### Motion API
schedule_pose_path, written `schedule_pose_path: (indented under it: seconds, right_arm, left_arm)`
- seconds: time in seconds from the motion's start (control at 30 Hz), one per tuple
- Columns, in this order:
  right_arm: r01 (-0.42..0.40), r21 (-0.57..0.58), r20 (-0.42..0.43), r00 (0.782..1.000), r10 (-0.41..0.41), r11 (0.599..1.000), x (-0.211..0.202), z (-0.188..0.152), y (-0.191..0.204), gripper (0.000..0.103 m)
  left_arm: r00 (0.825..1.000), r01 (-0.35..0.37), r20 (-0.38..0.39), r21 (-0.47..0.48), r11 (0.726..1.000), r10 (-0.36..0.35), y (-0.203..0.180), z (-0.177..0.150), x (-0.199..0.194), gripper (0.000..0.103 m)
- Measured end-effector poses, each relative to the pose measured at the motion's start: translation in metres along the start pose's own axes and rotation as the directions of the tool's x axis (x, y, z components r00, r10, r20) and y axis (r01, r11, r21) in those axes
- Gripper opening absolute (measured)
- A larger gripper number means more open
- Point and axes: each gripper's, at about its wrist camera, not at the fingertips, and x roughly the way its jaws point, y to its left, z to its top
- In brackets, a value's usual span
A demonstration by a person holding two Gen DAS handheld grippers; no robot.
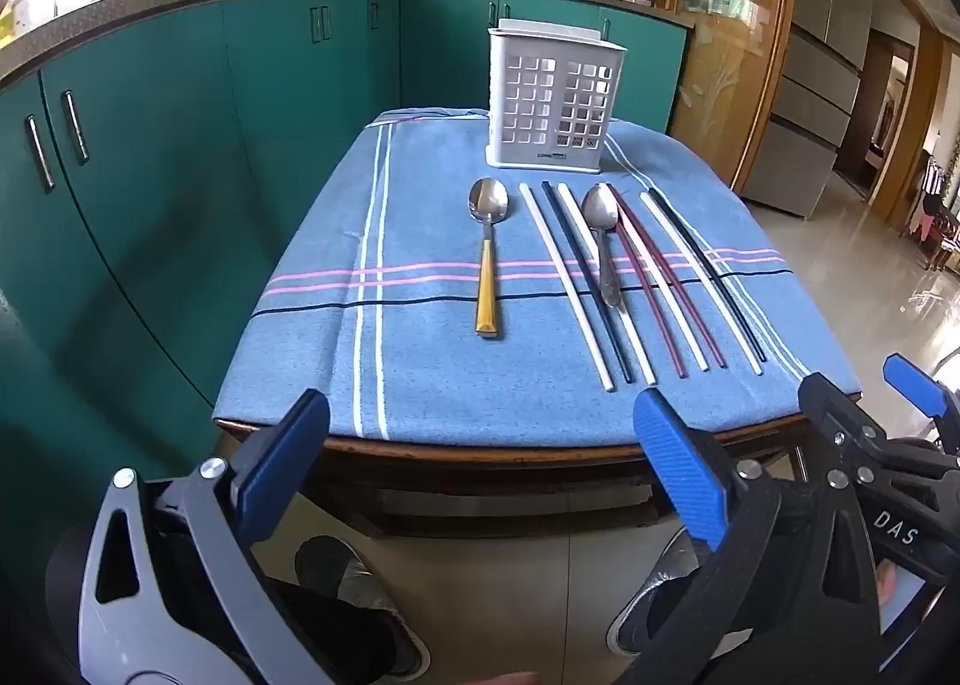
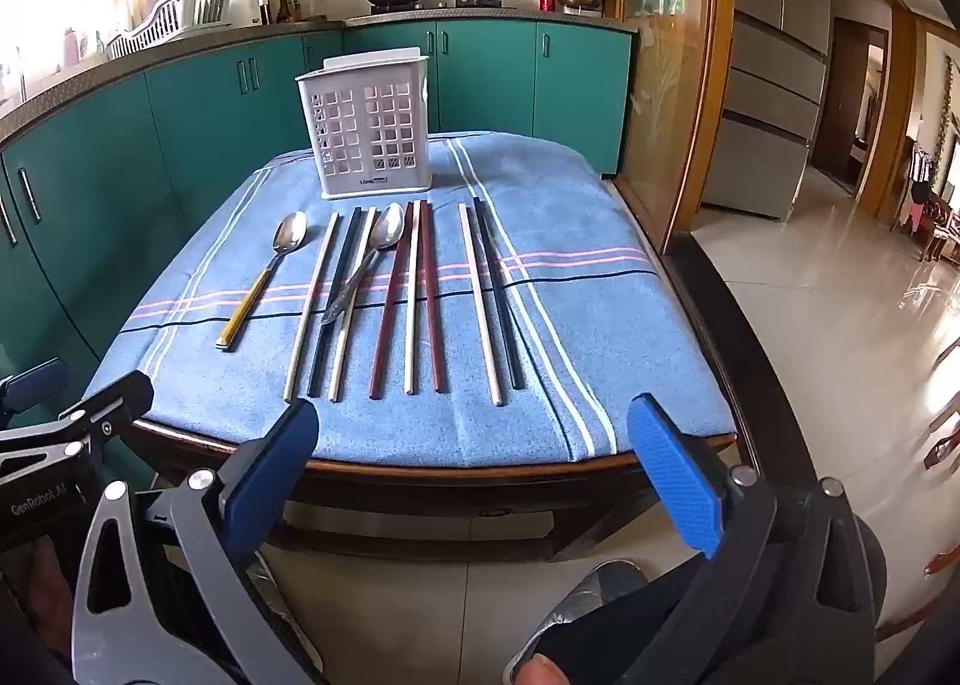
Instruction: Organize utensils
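Here the chopsticks [image 2: 414,295] and two spoons, one yellow-handled [image 1: 487,256] and one all-metal [image 1: 602,241], are laid in a row on the desk, well ahead of both sets of jaws, with the white utensil holder [image 1: 552,99] stood upright behind them. The left gripper [image 1: 480,457] and right gripper [image 2: 474,463] are held short of the desk's near edge, tilted downward, jaws wide apart and empty. The desk is covered by a blue striped cloth [image 2: 600,337]; teal cabinets [image 1: 150,144] are seen beyond.

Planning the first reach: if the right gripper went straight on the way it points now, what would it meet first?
Probably the blue cloth at the table's near edge, just short of the chopsticks. The right gripper is open, empty, and angled down toward that bare strip. Depth is hard to judge through the fisheye.
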Motion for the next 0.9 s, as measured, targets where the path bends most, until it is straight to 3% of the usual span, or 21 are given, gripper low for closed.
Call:
schedule_pose_path:
  seconds: [0.9]
  right_arm:
    - [0.0,0.017,0.01,1.0,0.0,1.0,-0.0006,0.0006,-0.0032,0.1]
  left_arm:
    - [1.0,-0.014,-0.019,0.004,1.0,0.014,-0.0005,-0.001,0.0051,0.1]
